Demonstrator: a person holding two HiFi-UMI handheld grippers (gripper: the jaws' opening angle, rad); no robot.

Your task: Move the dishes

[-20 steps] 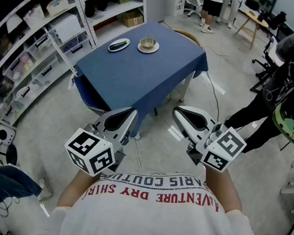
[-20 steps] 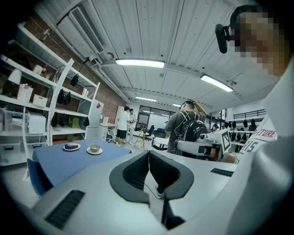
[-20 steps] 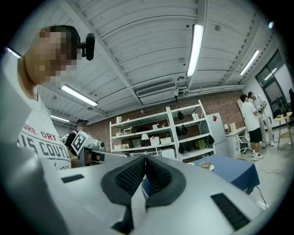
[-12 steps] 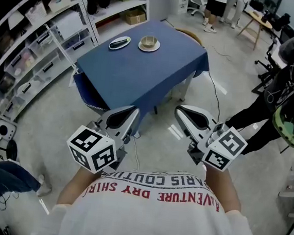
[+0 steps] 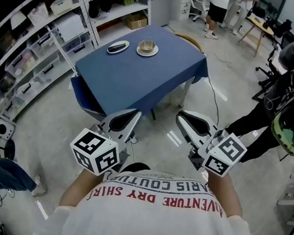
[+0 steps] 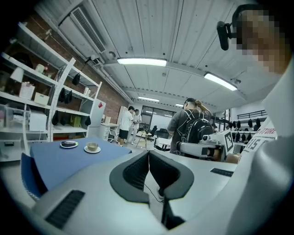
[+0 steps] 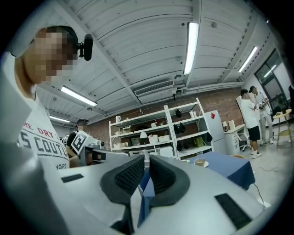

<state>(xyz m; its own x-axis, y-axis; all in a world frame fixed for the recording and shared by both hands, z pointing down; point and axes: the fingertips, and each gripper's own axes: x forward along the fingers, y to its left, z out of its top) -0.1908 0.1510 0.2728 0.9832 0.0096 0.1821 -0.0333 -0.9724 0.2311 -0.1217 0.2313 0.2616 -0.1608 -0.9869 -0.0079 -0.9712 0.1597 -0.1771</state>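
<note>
A table with a blue cloth (image 5: 140, 77) stands ahead of me. At its far end are a small oval plate (image 5: 117, 47) with something dark on it and a cup on a saucer (image 5: 147, 48). The left gripper view shows the plate (image 6: 69, 144) and the cup (image 6: 92, 147) well beyond the jaws. My left gripper (image 5: 133, 112) is shut and empty, short of the table's near edge. My right gripper (image 5: 179, 116) is beside it, also shut with nothing in it. The cup (image 7: 200, 162) appears small and distant past the right gripper (image 7: 147, 158).
Metal shelving (image 5: 36, 36) lines the left wall. A blue chair (image 5: 84, 98) is tucked at the table's near left, and a wooden chair (image 5: 188, 39) at its far side. A person in black (image 5: 289, 87) stands at right. A cable (image 5: 214, 95) runs over the floor.
Both grippers have sunk slightly in the head view and stay shut. The dishes have not moved on the table.
</note>
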